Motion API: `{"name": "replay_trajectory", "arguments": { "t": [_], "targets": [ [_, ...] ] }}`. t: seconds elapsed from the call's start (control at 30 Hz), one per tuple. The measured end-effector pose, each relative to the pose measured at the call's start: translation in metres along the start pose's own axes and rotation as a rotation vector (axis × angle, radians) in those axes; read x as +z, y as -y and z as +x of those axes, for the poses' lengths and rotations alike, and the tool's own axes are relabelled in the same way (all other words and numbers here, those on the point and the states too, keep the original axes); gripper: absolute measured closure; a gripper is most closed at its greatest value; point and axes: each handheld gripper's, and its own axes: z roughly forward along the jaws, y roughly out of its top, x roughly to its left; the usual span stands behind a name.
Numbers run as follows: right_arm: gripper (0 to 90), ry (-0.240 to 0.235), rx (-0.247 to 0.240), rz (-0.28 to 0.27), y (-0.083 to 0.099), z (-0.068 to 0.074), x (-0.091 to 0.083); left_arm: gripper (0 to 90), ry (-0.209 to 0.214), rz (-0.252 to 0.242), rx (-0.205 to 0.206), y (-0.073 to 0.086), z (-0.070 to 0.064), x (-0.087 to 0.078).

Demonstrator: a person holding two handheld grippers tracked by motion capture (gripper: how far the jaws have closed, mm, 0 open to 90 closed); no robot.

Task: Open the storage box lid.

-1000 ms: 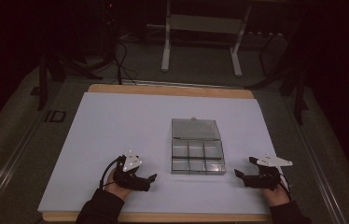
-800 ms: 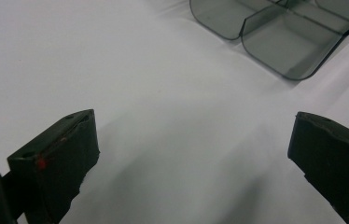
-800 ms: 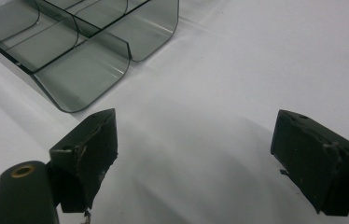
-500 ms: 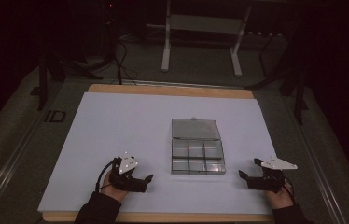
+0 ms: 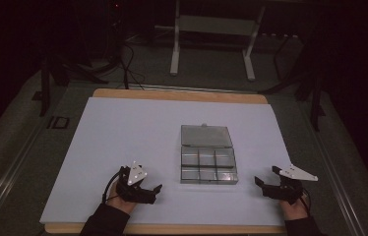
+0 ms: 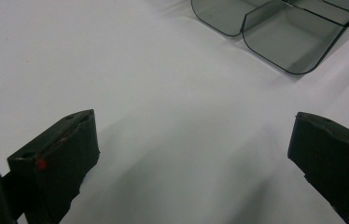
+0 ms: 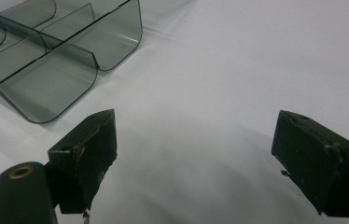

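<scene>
On the table (image 5: 123,123), covered with a white sheet, a clear grey plastic organizer box (image 5: 207,160) lies a little right of the middle, toward the near side. Its lid (image 5: 206,135) is opened flat on the far side, and the tray part shows six small compartments in two rows. You cannot tell from the high view whether anything is inside them; in both gripper views the compartments that show look empty.

Your left gripper (image 5: 148,189) rests near the near edge, to the left of the box and apart from it. In the left gripper view (image 6: 191,163) its jaws stand wide apart with only white sheet between them, and a rounded corner of the box (image 6: 284,42) is seen far right.

Your right gripper (image 5: 266,183) is at the near right, beside the box but not touching. In the right gripper view (image 7: 196,158) its jaws are also wide and hold nothing; the box corner (image 7: 46,88) is at the far left.
</scene>
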Motion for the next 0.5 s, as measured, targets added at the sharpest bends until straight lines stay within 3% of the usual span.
{"name": "replay_trajectory", "arguments": {
  "t": [0.23,0.5],
  "targets": [
    [14.2,0.017,-0.039,0.027,-0.0005,0.0042,0.0026,3.0,0.007,-0.002,-0.014,0.0002,0.002,-0.0003],
    [14.4,0.017,-0.042,0.037,-0.0008,0.0045,0.0038,3.0,0.001,0.007,0.007,-0.0001,-0.0004,0.0007]
  ]
}}
